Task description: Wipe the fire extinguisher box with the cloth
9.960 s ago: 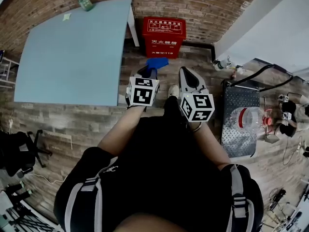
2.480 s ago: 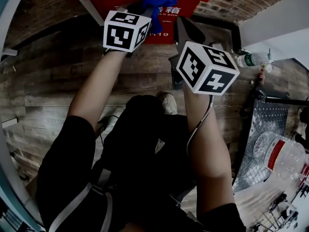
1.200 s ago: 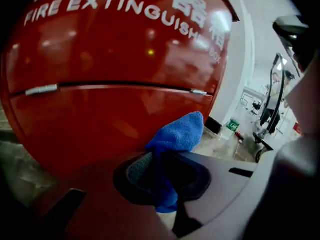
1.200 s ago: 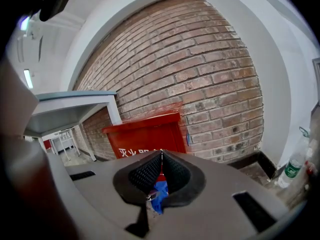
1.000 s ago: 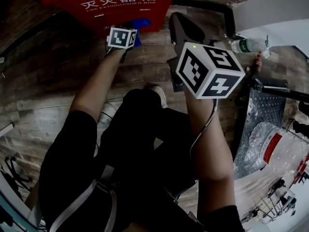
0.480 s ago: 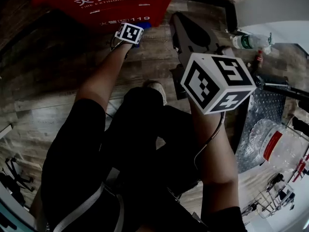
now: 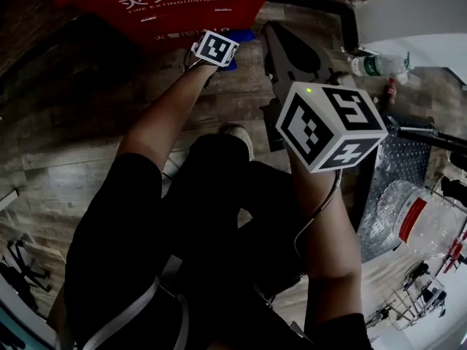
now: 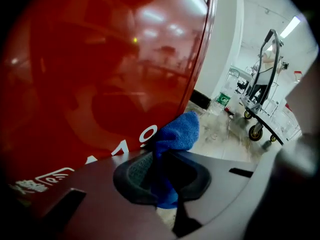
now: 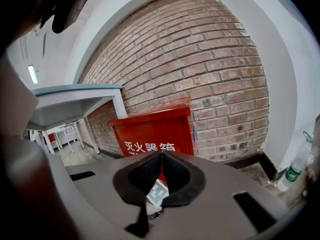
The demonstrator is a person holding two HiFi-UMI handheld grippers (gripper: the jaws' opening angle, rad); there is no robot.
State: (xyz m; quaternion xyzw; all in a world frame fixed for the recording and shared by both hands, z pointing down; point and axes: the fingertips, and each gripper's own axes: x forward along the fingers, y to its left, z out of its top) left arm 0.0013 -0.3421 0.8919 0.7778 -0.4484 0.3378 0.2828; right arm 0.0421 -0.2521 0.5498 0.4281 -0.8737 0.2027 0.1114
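Left claw point(image 8: 161, 156) shifted right | clamps cloth point(image 8: 177, 133) | against box point(image 8: 100, 74)

Glossy red metal fire extinguisher box point(image 8: 90, 59), white lettering; fluffy blue cloth point(image 8: 177, 134) in dark left gripper point(image 8: 159, 159).

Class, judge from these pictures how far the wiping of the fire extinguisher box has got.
Done: the cloth is clamped in the left gripper. In hand: it seems pressed to the red box's lower front, beside the printed digits. Left: unclear how much is wiped; the surface shows no trace. The right gripper hangs back, shut, empty.
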